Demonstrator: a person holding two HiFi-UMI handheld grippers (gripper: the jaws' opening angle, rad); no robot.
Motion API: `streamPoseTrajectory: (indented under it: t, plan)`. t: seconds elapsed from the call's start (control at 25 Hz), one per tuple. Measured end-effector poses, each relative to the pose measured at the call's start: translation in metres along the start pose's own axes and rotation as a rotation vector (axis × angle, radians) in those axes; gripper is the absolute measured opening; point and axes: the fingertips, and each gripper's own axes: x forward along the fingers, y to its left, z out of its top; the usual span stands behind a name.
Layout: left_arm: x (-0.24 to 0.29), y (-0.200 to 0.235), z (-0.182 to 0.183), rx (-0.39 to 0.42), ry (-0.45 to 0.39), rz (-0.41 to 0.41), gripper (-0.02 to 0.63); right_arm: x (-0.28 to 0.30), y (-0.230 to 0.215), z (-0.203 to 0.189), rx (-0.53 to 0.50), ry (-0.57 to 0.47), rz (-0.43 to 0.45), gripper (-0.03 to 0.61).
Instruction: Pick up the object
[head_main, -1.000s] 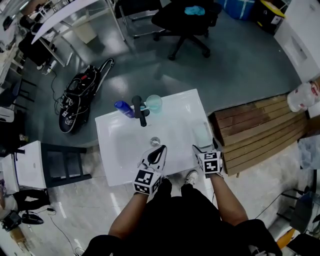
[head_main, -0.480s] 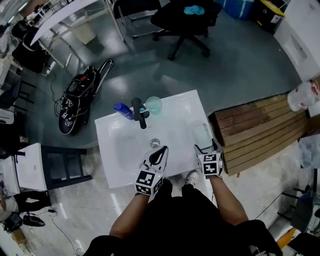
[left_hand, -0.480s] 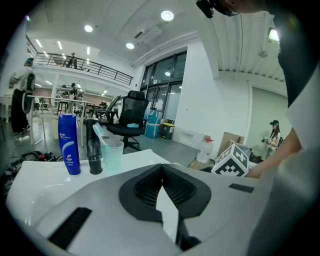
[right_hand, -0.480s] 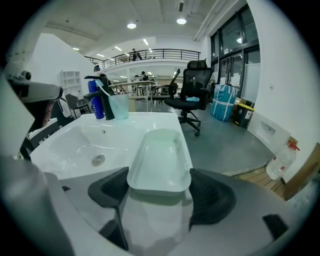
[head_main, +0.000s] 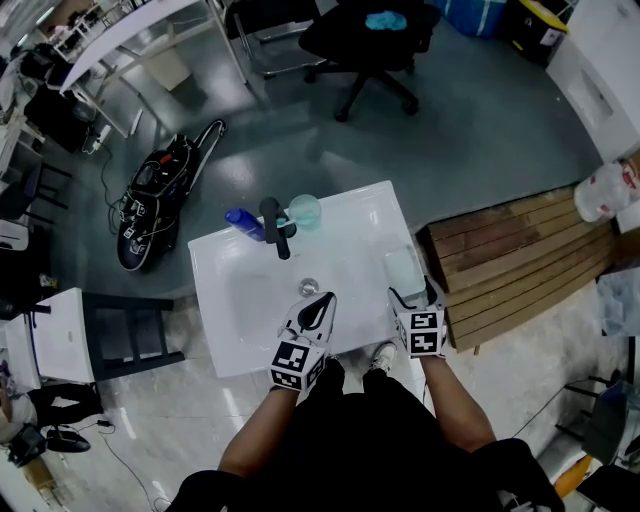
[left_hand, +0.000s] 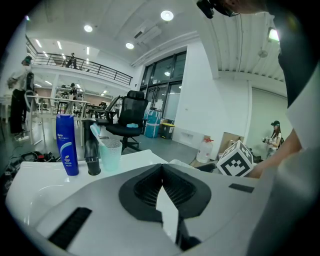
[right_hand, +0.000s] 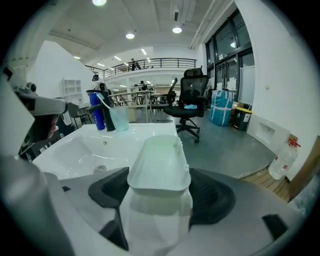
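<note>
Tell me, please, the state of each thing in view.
Dish, on the sink rim, between the right jaws.
Right gripper, jaws have just been closing, pads against the dish.
Left gripper, shut, empty.
Bottle, upright.
Cup, upright, toothbrush inside.

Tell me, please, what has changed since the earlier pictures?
The right gripper has just been closing its jaws on the soap dish between them; they now seem to touch its sides, the dish not yet lifted off the sink rim. The left gripper, shut and empty, the faucet, blue bottle and cup stayed put.
</note>
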Motion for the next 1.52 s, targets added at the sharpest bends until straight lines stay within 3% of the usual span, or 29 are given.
streamPoseTrajectory:
  t: [0.88,1.52]
  plan:
    - [0.004,-0.016,0.036,0.049,-0.053,-0.022,0.014,-0.099,0.004,0.142,-0.022,-0.363,0.019,0.390]
    - [0.001,-0.019,0.053,0.066,-0.112,-0.019,0.014,-0.121,0.009,0.170,-0.054,-0.436,0.007,0.388]
